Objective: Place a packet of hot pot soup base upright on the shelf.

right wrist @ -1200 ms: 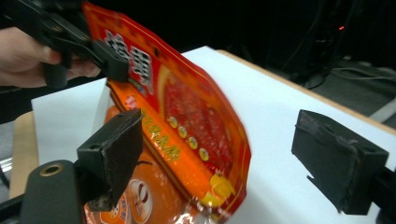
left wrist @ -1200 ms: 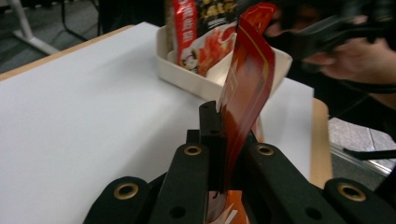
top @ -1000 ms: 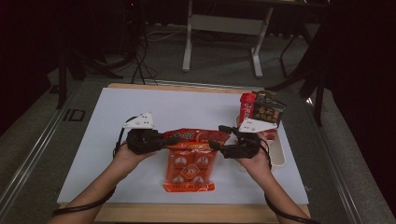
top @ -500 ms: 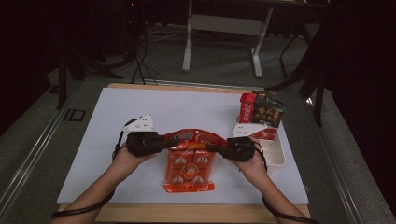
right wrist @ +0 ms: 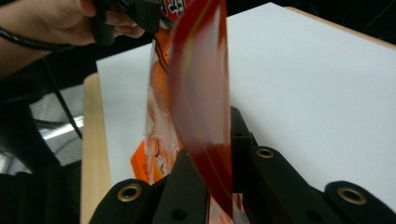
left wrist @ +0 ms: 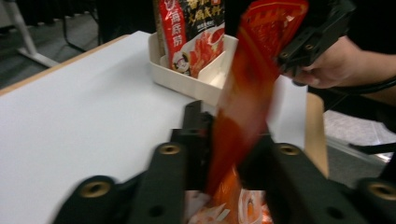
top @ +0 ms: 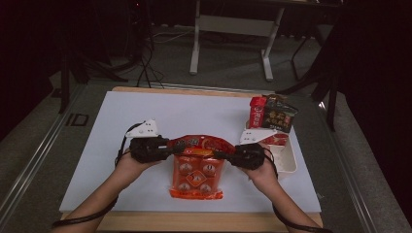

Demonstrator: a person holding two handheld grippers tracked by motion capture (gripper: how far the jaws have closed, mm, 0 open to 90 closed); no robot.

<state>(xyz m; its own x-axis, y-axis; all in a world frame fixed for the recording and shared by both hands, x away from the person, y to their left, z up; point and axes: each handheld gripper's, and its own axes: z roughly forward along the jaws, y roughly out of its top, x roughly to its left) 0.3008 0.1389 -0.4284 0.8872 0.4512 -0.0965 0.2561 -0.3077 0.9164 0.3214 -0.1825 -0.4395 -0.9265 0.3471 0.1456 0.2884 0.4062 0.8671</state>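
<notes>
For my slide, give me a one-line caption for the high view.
Two hand-held tools, left and right, grip the top corners of an orange snack bag over a white table, beside a tray of packets.

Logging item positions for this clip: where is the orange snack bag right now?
In the high view the orange snack bag sits mid-table near the front edge, its top held between the left hand-held gripper and right hand-held gripper.

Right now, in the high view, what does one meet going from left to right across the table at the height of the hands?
Left hand-held gripper → orange snack bag, gripped at both top corners → right hand-held gripper → white tray at the table's right edge.
</notes>
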